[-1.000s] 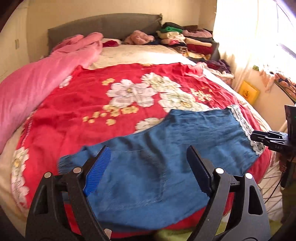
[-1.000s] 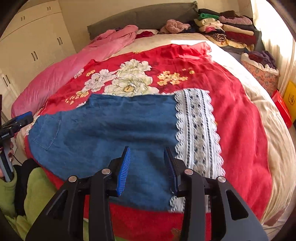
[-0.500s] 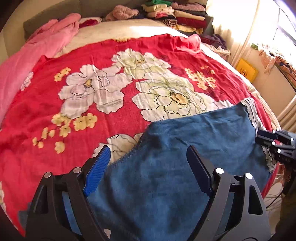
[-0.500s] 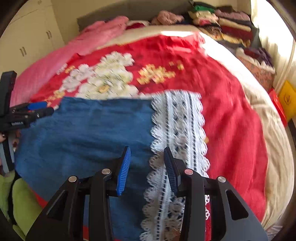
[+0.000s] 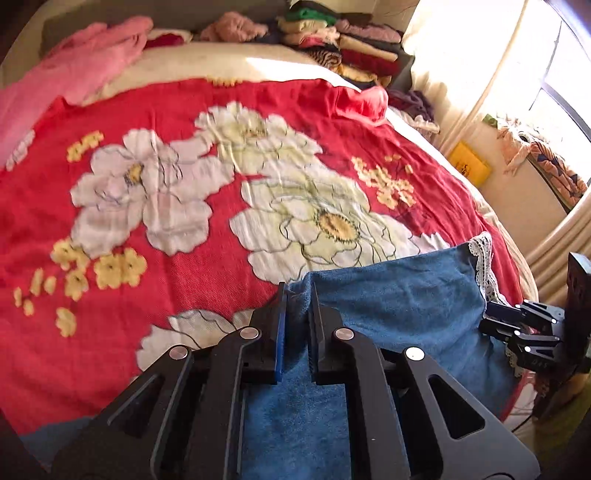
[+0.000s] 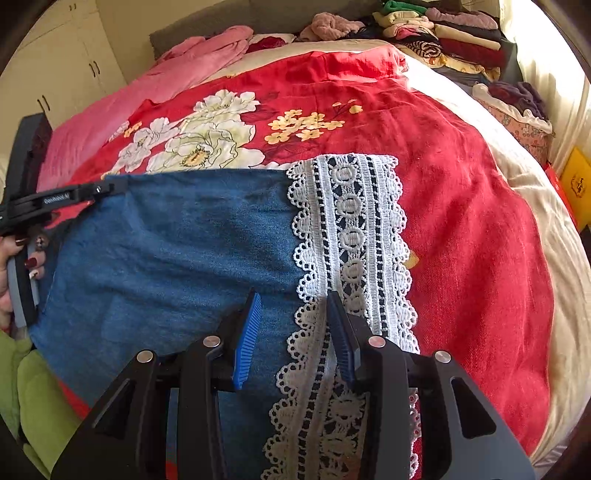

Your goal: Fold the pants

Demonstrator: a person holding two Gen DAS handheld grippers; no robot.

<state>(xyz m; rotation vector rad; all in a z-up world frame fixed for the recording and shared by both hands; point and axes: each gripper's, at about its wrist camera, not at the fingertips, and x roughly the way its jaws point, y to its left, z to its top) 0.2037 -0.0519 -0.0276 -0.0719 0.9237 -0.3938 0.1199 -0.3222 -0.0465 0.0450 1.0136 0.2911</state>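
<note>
Blue denim pants (image 6: pixel 177 251) with a white lace hem (image 6: pixel 354 229) lie flat on a red floral bedspread (image 5: pixel 184 221). My left gripper (image 5: pixel 298 291) is shut on the far left edge of the pants (image 5: pixel 399 306), with a fold of denim pinched between its pads. In the right wrist view the same left gripper (image 6: pixel 107 188) bites that corner, held by a hand (image 6: pixel 33 262). My right gripper (image 6: pixel 293 299) hangs over the seam between denim and lace, jaws apart, the cloth lying flat beneath them. In the left wrist view the right gripper (image 5: pixel 491 325) sits by the lace hem (image 5: pixel 480 251).
A pink blanket (image 5: pixel 74 74) lies along the bed's left side. Stacked folded clothes (image 6: pixel 443 33) fill the far right corner by the headboard. A yellow box (image 5: pixel 469 168) leans against the wall at the right. Green cloth (image 6: pixel 37 398) hangs below the bed's near edge.
My left gripper moved forward to the far edge of the pants and shut on the denim. My right gripper moved over to the lace hem early on, its jaws keeping the same gap.
</note>
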